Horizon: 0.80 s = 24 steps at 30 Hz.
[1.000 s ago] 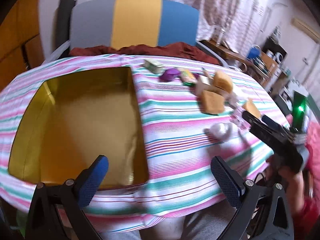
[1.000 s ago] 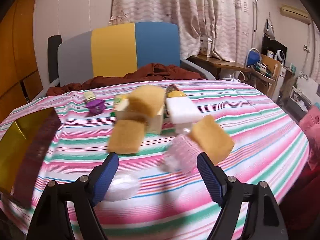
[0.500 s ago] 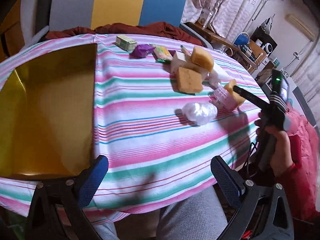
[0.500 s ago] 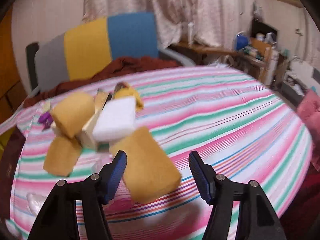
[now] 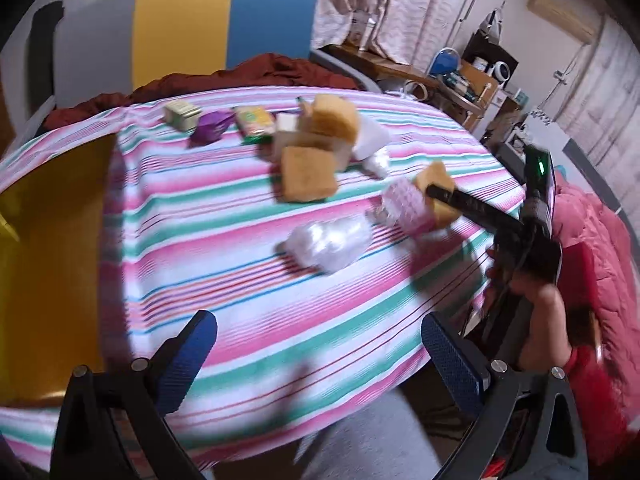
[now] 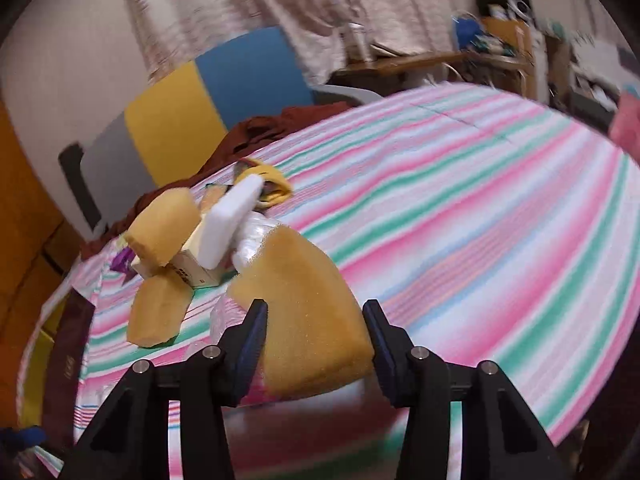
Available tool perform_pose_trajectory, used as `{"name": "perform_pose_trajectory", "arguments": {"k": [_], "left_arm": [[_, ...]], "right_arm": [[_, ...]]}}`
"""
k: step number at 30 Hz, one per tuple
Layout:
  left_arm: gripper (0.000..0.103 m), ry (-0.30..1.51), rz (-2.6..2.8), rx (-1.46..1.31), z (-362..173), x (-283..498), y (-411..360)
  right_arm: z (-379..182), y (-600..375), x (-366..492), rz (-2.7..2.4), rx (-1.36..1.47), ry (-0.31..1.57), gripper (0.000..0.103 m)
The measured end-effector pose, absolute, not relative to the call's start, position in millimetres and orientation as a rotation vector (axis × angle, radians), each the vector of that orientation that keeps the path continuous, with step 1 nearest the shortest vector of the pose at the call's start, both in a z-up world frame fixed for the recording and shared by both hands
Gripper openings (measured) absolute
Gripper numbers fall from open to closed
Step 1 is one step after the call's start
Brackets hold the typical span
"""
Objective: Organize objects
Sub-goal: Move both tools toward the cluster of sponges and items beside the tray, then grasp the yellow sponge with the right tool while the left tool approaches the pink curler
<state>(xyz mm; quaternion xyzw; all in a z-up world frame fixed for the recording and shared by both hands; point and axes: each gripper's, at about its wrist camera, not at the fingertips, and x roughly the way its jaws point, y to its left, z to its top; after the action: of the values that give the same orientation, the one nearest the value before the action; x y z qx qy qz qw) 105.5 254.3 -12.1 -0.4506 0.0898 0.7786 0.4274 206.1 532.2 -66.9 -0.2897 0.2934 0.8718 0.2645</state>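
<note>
My right gripper (image 6: pixel 316 320) is shut on a yellow sponge block (image 6: pixel 308 312), which fills the gap between its fingers just above the striped tablecloth (image 6: pixel 460 208). The left wrist view shows that gripper (image 5: pixel 440 194) at the same sponge (image 5: pixel 436 184), beside a pink bubbled pack (image 5: pixel 404 208). My left gripper (image 5: pixel 316 352) is open and empty over the table's near edge. A gold box (image 5: pixel 48 264) lies open at the left. More sponges (image 5: pixel 308 172), a white block (image 6: pixel 228 224) and a clear bag (image 5: pixel 328 244) sit mid-table.
A small tin (image 5: pixel 182 114), a purple wrapper (image 5: pixel 210 128) and a green-yellow packet (image 5: pixel 254 122) lie at the far side. A grey, yellow and blue chair back (image 5: pixel 180 28) stands behind the table. A red blanket (image 5: pixel 600 264) is at the right.
My right gripper has moved in and closed on the yellow sponge block, tilting as it did. My left gripper has swung right, so the gold box has slid to the left edge of its view.
</note>
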Motion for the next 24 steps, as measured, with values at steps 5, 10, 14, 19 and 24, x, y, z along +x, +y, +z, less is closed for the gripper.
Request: {"name": "perform_pose_trajectory", "arguments": {"k": [5, 10, 14, 19, 24], "left_arm": [[0.103, 0.127, 1.882, -1.099, -7.4, 105.5, 293.7], [0.103, 0.161, 1.824, -1.021, -13.7, 111.3, 345.6], [0.103, 0.378, 1.825, -0.861, -24.4, 130.8, 384.0], [0.102, 0.402, 1.751, -0.988, -50.0, 119.8, 418.4], [0.094, 0.436, 1.709, -0.993, -63.2, 115.4, 440.2]], "right_arm": [[-74.3, 536.1, 242.8, 2.318, -0.707, 0.986, 0.048], [-71.8, 533.6, 256.3, 2.295, -0.687, 1.022, 0.047], [-74.3, 545.4, 264.2, 2.264, -0.69, 1.127, 0.047], [-79.1, 554.8, 266.9, 2.242, -0.691, 1.209, 0.047], [-78.9, 555.3, 265.0, 2.236, -0.704, 1.209, 0.047]]}}
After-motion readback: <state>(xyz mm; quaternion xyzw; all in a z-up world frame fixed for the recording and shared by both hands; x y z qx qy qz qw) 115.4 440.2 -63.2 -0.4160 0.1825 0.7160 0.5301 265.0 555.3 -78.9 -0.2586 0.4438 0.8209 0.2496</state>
